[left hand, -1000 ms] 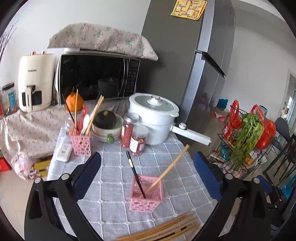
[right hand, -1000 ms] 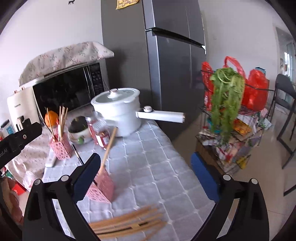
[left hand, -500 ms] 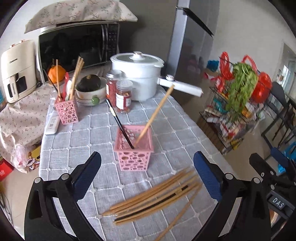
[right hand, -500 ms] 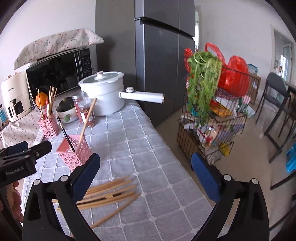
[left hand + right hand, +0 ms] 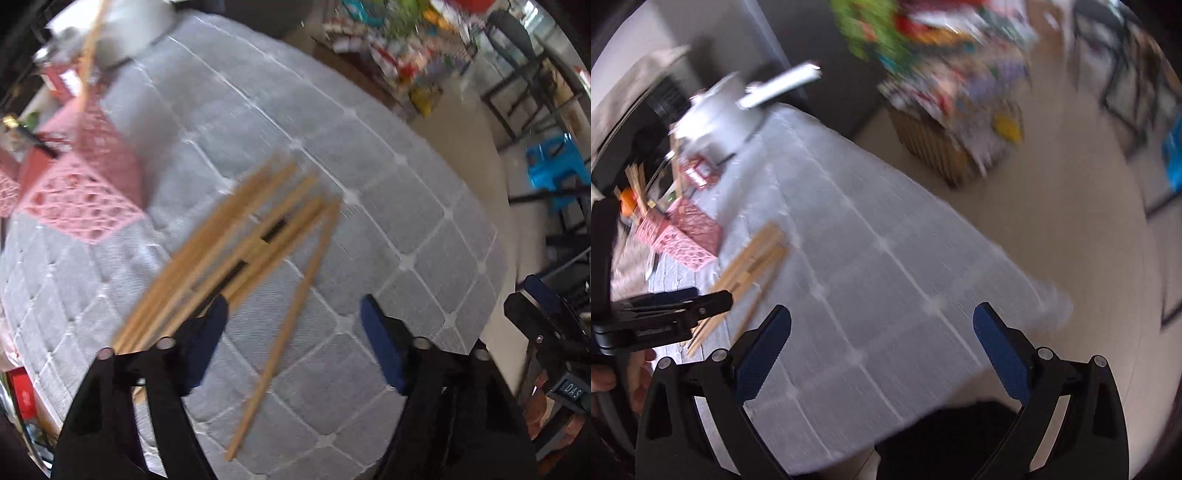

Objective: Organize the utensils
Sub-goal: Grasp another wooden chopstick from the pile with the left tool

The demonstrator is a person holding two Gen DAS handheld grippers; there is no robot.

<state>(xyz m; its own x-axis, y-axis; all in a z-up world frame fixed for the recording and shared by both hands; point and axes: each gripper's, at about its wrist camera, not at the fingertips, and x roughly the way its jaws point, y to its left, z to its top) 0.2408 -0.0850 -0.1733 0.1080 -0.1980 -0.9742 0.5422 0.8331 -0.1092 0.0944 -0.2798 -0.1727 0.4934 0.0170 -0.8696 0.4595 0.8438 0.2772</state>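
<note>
A loose pile of wooden chopsticks (image 5: 229, 251) lies on the grey checked tablecloth (image 5: 369, 206), with one stray chopstick (image 5: 295, 314) angled off to the right. My left gripper (image 5: 295, 325) points steeply down over them. Its jaws are closing with the stray chopstick between them, and the pads are clear of it. The pink perforated basket (image 5: 81, 192) stands to the upper left with a chopstick upright in it. My right gripper (image 5: 882, 332) hangs open over bare tablecloth (image 5: 886, 240) with nothing between its fingers. In that view the pile of chopsticks (image 5: 753, 258), basket (image 5: 687, 229) and left gripper (image 5: 665, 314) sit to its left.
A white pot with a long handle (image 5: 716, 122) and red-labelled jars (image 5: 700, 173) stand at the far end of the table. A second pink holder (image 5: 646, 225) is beside the basket. A rack of vegetables (image 5: 942, 92) and a blue stool (image 5: 554, 166) stand on the floor past the table's right edge.
Both grippers have dropped and tipped down toward the table. The left one now sits over the chopstick pile with its jaws narrower. The right one hangs over bare cloth.
</note>
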